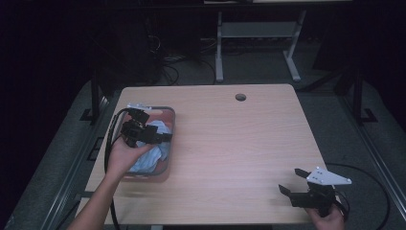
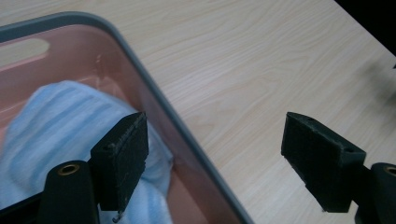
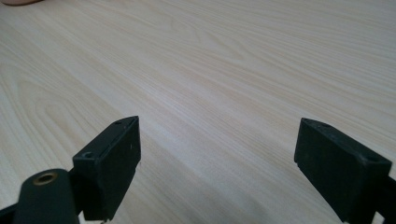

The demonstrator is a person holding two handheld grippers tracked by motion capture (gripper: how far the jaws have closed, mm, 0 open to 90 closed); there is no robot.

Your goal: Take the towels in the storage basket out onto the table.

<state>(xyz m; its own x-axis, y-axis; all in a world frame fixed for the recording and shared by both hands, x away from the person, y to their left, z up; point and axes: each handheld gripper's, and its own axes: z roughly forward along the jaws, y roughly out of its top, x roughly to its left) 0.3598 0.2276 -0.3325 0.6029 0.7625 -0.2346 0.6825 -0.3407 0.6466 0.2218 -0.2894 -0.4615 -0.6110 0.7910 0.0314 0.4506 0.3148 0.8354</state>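
Left gripper hangs over the pink basket at the left side of the wooden table. Jaws spread wide, nothing between them. In the left gripper view, one jaw stands above the light blue cloth inside the basket; the other jaw stands out over bare table, past the basket's grey rim. The rim runs diagonally between the two jaws. Whether the inner jaw touches the cloth: cannot tell; it sits close in front of it.

Cloth, high view: bunched, pale blue with faint stripes, lying in the basket directly beneath and beside the left gripper, partly covered by it. The person's left hand grips the tool from the near side of the basket; cable loops off to the left of it.

Right gripper is well apart from the basket, at the near right corner of the table. Jaws wide open, empty. Grey three-cornered plate sits on top. Right gripper view: bare wood grain between and ahead of both jaws, and a pink sliver at the far top left corner. Right hand holds the tool from the table's near edge.

Round hole in the tabletop lies far ahead of both grippers, nearer the far edge.
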